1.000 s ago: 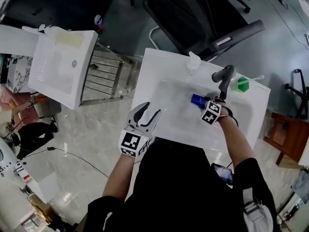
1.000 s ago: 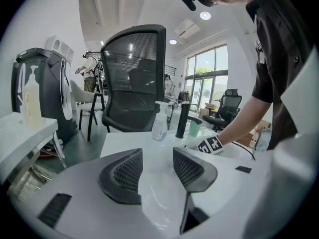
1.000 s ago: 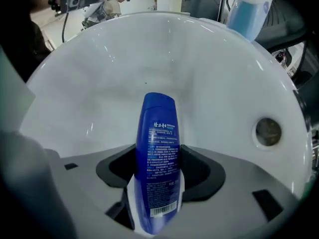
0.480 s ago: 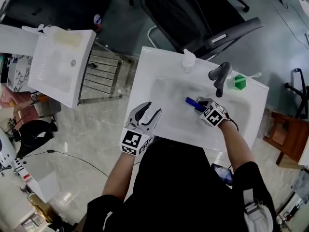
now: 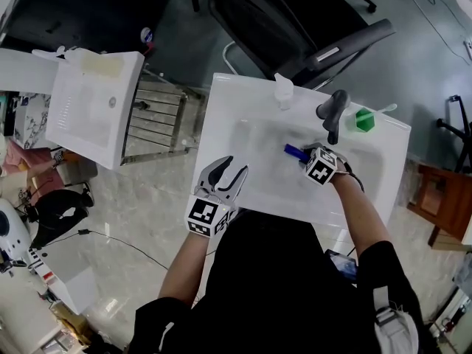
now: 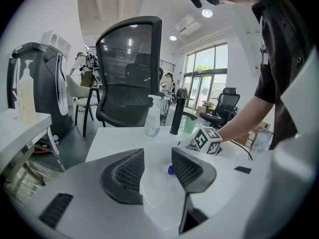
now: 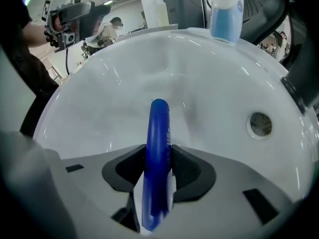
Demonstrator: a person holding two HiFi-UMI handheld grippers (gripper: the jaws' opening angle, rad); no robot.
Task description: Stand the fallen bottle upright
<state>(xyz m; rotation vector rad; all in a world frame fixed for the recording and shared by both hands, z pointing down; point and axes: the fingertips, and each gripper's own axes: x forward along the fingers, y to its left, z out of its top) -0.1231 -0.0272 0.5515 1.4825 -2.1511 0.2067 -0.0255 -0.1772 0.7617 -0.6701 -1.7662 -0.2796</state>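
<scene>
The blue bottle is inside the white sink basin, and my right gripper is shut on it from above. Its jaws have just been closing with the bottle between them. In the right gripper view both pads press the bottle, which runs out along the jaws toward the basin floor; I cannot tell whether its far end touches. My left gripper hovers open over the sink's front left rim, nothing between its jaws. It looks across at the right gripper's marker cube.
A black faucet stands at the back of the basin, with a green cup to its right and a clear pump bottle to its left. The drain lies right of the bottle. Another white basin sits far left.
The right gripper has tipped over and its jaws have come together on the blue bottle, whose end now sticks out to the left. The left gripper has stayed in place.
</scene>
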